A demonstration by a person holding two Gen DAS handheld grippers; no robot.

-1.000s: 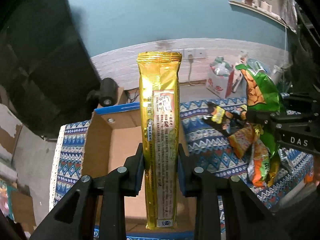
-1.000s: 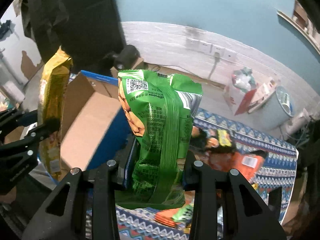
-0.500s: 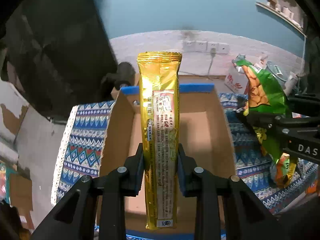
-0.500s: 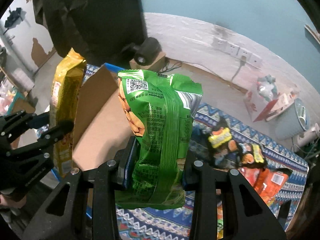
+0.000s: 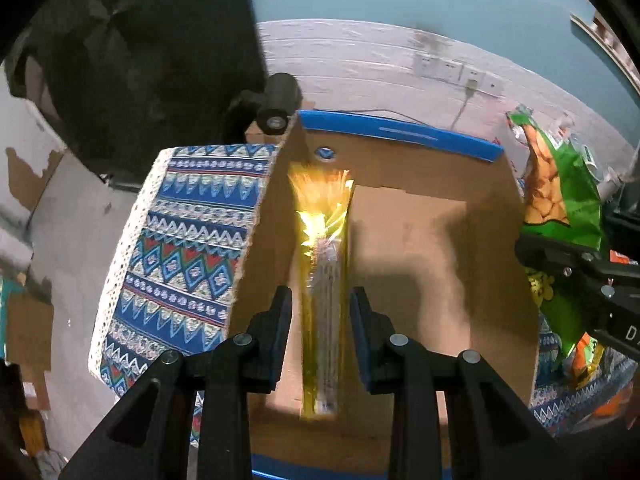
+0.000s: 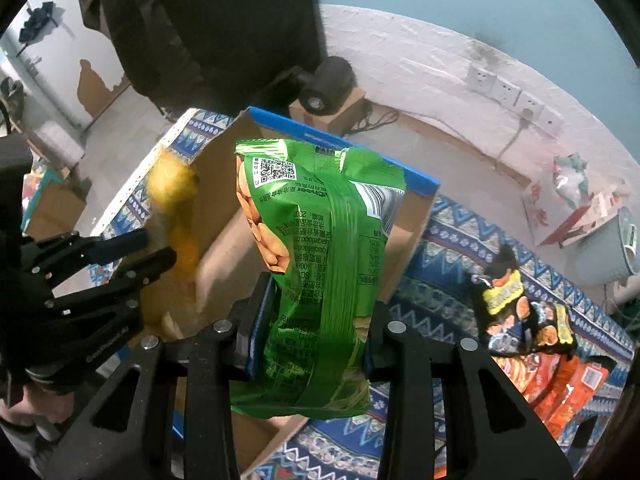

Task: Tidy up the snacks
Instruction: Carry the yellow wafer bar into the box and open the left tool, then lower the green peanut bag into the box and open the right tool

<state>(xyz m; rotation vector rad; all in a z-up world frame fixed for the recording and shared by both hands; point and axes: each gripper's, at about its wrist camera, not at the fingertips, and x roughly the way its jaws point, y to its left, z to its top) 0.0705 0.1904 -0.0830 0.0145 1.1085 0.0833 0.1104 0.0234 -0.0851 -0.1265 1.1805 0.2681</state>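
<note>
A long gold snack packet (image 5: 323, 280), blurred, is between the spread jaws of my left gripper (image 5: 320, 312) and touches neither pad, over the floor of an open cardboard box (image 5: 420, 248) with blue rims. It shows as a yellow blur in the right wrist view (image 6: 176, 216) beside the left gripper (image 6: 132, 248). My right gripper (image 6: 312, 328) is shut on a green nut bag (image 6: 316, 280), held upright over the box's right wall (image 6: 400, 248). The bag also shows in the left wrist view (image 5: 560, 188).
The box stands on a blue patterned cloth (image 5: 180, 248). Several orange and black snack packets (image 6: 532, 332) lie on the cloth to the right. A black cylinder on a small box (image 6: 328, 84) stands behind the carton. A bin (image 6: 616, 244) is far right.
My left gripper has opened and the gold packet is slipping down out of it into the box. Both grippers have moved further over the box. The right still holds the green bag.
</note>
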